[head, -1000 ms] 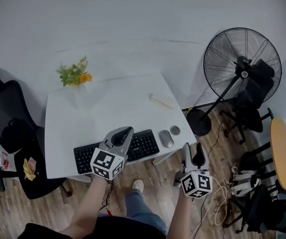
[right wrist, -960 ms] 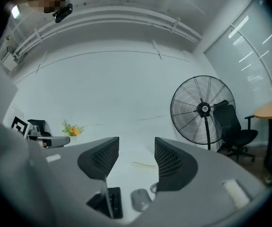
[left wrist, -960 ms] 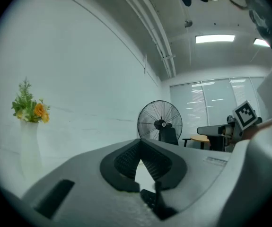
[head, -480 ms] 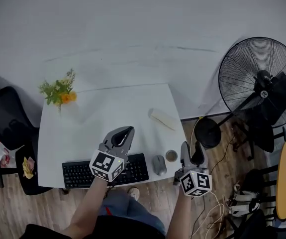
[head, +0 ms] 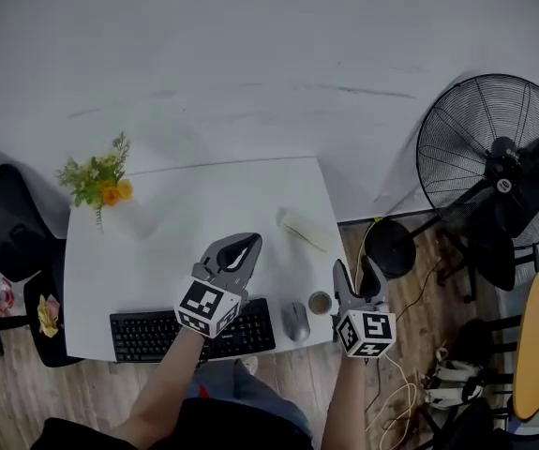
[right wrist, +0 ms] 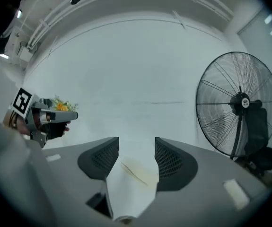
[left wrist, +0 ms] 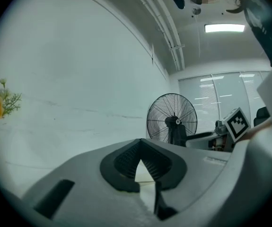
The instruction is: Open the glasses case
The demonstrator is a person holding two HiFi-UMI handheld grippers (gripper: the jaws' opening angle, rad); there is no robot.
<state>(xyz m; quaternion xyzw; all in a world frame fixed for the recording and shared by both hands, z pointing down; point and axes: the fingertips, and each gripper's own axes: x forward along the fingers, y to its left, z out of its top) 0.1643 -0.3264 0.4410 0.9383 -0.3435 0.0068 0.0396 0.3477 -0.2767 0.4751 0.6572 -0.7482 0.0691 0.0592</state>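
Observation:
The glasses case (head: 305, 229) is a cream oblong lying shut near the right rear of the white desk (head: 185, 223). My left gripper (head: 244, 246) hovers over the desk's front middle, left of the case and clear of it, jaws shut on nothing. My right gripper (head: 355, 276) is held at the desk's right front corner, just short of the case, jaws open and empty. In the right gripper view the case (right wrist: 138, 170) lies straight ahead between the spread pads of the right gripper (right wrist: 136, 148). In the left gripper view, the left gripper (left wrist: 140, 145) has its pads meeting at the tips.
A black keyboard (head: 189, 331), a grey mouse (head: 295, 321) and a small round cup-like item (head: 320, 302) line the desk's front edge. Yellow flowers (head: 96, 178) stand at the back left. A big floor fan (head: 499, 172) is right of the desk, a black chair (head: 7, 228) left.
The head view has swung so the desk sits lower and more central. Both grippers have come in over the desk's front edge, towards the case. Their jaws look unchanged.

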